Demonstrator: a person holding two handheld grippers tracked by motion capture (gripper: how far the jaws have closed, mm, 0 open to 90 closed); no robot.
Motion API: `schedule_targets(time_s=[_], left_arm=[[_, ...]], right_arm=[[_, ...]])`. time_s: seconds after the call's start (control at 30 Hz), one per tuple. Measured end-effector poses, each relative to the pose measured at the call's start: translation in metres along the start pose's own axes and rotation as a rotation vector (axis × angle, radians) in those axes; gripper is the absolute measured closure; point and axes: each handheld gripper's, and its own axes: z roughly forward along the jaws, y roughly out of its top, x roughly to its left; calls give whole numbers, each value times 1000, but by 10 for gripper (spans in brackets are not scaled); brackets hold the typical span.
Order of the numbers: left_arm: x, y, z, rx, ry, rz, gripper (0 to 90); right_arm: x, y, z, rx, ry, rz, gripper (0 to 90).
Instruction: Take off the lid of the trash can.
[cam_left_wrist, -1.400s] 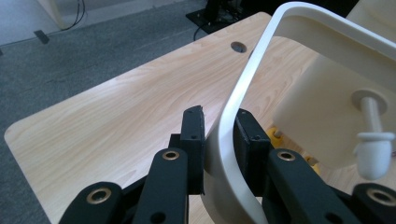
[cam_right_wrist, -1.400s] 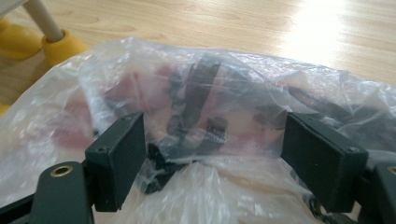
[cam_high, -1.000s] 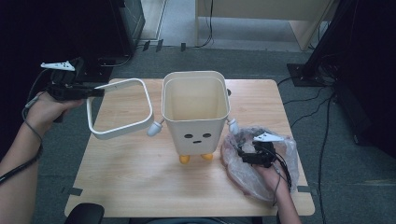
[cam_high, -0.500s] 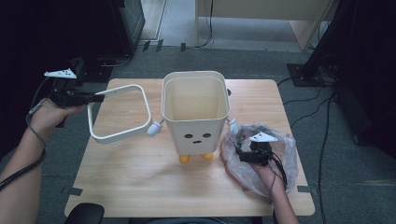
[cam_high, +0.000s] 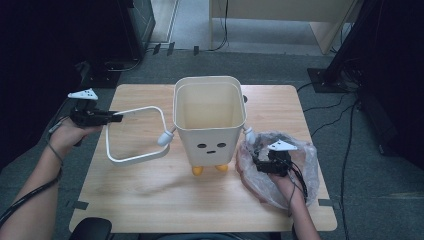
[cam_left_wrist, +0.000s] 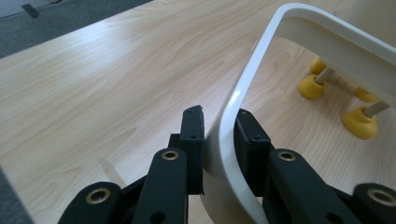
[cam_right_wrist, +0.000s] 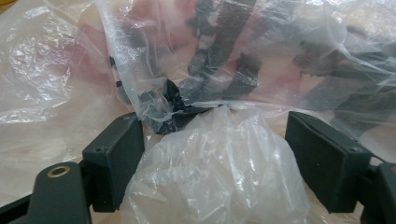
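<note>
Cream bin (cam_high: 210, 125) (yellow feet), clear bag (cam_high: 295, 170)

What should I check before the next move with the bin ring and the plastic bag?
1. Left claw shut on the white ring: ok, both jaws press its edge.
2. Ring off the bin: ok, it hangs to the bin's left, above the table.
3. Bin opening free: ok, nothing lies inside it.
4. Right claw gripping the plastic bag: not ok, the jaws stand wide with bag bunched between them.
5. Bag mouth found: cannot tell, the film is crumpled.
6. Bin standing upright: ok, it stands on its yellow feet.
</note>
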Motion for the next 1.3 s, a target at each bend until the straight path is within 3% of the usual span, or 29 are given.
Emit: schedule_targets(time_s=[0.23,0.57,0.87,1.13,1.3], left_arm=[[-6,-15,23,2,-31,-7,762],[-11,-35,52,13,-33,-12,759],[-16,-47,70,17,-53,-19,758],[-21,-52,82,18,-45,-2,757],[-23,-56,89,5,-41,-15,754]], right_arm=[[-2,2,2,0,-6,4,207],[-2,2,2,-4,-11,14,224],[-2,2,2,-4,-14,15,223],[-2,2,2,-3,-13,16,221],[-2,3,3,-1,-17,19,206]])
